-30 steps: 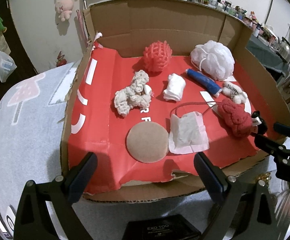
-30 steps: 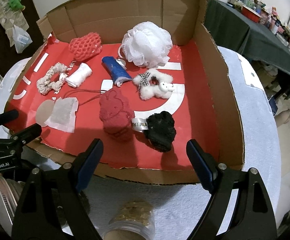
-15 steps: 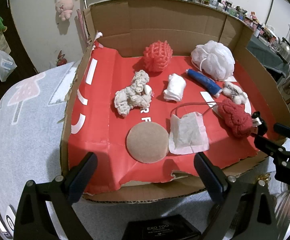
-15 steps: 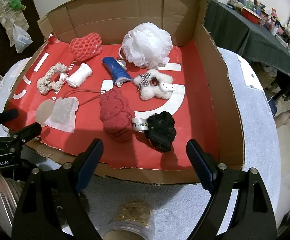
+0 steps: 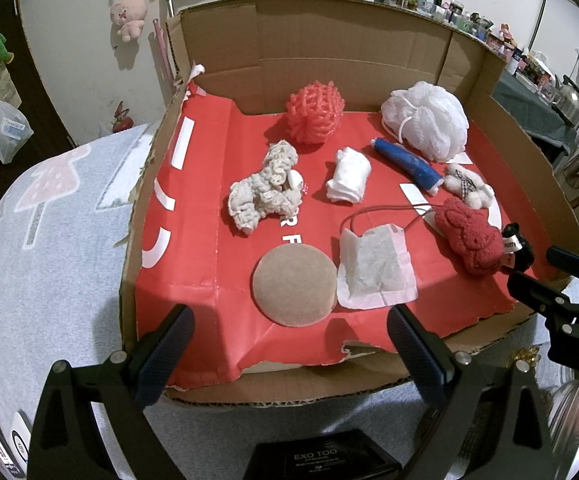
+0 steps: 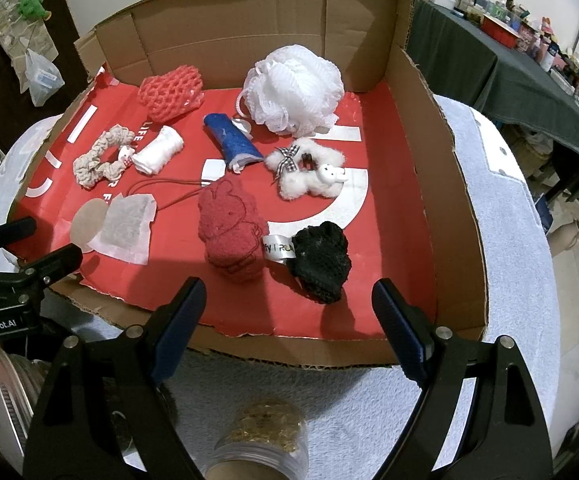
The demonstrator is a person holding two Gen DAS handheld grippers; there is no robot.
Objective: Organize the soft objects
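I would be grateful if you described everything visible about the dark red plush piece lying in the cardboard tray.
The dark red plush piece looks like fuzzy, looped fabric with a rabbit figure outlined on its top. It lies flat on the red liner, toward the tray's front. A white printed tag at its right edge runs to the black knitted item beside it. A thin red cord ends near its far-left corner. Neither gripper touches it.

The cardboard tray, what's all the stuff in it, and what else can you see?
cardboard tray: one, brown, red liner, on pale towel
mesh pouf: one, white, back right
net ball: one, coral, back left
scrunchie: one, beige, left
cloth roll: one, white, beside scrunchie
tube: one, blue, centre
fluffy clip: one, white, right
plush pouch: one, red, front
knit piece: one, black, front right
round pad: one, tan, front left
sachet: one, white, beside pad
left gripper: open, empty
right gripper: open, empty
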